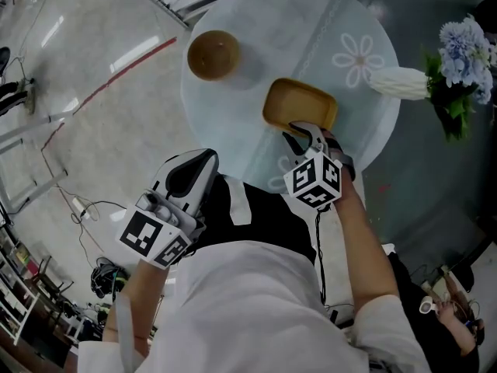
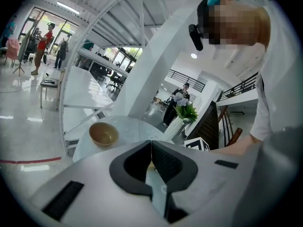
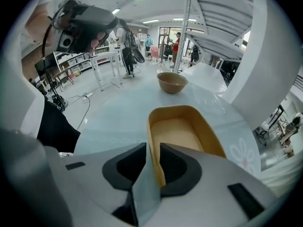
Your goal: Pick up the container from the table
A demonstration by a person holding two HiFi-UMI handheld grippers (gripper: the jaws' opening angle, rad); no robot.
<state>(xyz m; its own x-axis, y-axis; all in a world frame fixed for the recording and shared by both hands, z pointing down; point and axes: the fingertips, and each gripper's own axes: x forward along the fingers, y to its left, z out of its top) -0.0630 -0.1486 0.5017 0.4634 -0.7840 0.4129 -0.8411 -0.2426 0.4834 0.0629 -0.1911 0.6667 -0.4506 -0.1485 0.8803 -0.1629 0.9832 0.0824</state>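
Left gripper [image 2: 151, 145] is clenched, empty. Right gripper [image 3: 152, 149] clamps the container's [image 3: 180, 131] near wall on the table [image 3: 118, 110].

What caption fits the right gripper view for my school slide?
Right gripper pinching the near wall of the yellow container on the round table, bowl behind.

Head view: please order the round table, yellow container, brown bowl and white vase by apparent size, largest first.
1. round table
2. yellow container
3. brown bowl and white vase: they look about alike, so I would not rank them.
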